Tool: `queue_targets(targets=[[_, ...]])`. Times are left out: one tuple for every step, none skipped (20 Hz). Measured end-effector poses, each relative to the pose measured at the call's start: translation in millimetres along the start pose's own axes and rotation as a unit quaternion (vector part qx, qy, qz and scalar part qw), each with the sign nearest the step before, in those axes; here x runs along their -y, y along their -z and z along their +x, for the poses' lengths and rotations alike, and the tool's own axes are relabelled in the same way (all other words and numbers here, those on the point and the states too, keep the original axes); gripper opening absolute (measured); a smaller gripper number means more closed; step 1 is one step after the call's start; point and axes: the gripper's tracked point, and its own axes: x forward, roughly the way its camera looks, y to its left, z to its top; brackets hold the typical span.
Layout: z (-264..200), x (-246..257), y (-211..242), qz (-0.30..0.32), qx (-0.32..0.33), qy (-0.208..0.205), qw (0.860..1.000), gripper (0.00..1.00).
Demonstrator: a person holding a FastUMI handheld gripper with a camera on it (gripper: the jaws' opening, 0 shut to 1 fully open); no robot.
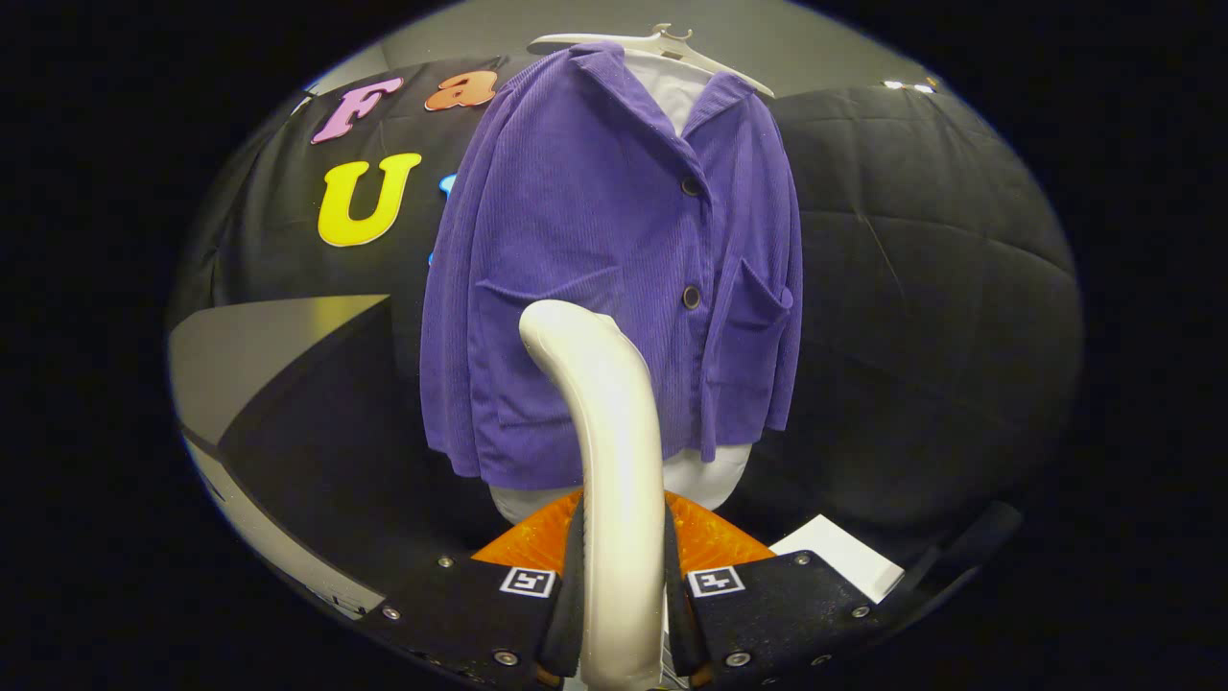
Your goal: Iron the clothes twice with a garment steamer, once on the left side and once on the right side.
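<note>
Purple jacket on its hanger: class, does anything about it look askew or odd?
The purple jacket hangs straight on its white hanger, buttoned, pockets flat. Nothing stands out. The gripper is shut on the steamer, whose head sits before the jacket's front.

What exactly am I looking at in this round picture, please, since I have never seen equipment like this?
The camera rides on a hand-held two-finger gripper and looks forward along its fingers, hence the bulging fisheye view. The two fingers press from both sides on the pale handle of a garment steamer, which curves up ahead of them. Beyond it a purple corduroy jacket with dark buttons and two pockets hangs on a white hanger, over a white garment. Below the jacket's hem lie something orange and a white sheet.
</note>
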Motion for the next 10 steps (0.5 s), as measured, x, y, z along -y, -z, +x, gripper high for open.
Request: queue_targets(targets=[[-1.9,0.8,12.3,-0.004,-0.009,-0.004,1.000,0.36],[-5.5,0.6,23.3,-0.008,-0.016,-0.005,1.000,0.36],[-9.5,2.2,33.1,-0.014,-0.023,-0.007,1.000,0.36],[-14.0,4.3,40.2,-0.017,-0.025,-0.008,1.000,0.36],[-20.1,6.4,42.7,-0.019,-0.024,-0.009,0.999,0.36],[-23.9,8.7,42.5,-0.023,-0.021,-0.009,0.999,0.36],[-30.5,11.8,39.3,-0.026,-0.017,-0.008,0.999,0.36],[-38.0,14.9,33.0,-0.027,-0.011,-0.008,1.000,0.36],[-44.1,18.9,22.9,-0.025,-0.001,-0.005,1.000,0.36],[-49.8,24.9,10.0,-0.022,0.011,-0.001,1.000,0.36]])
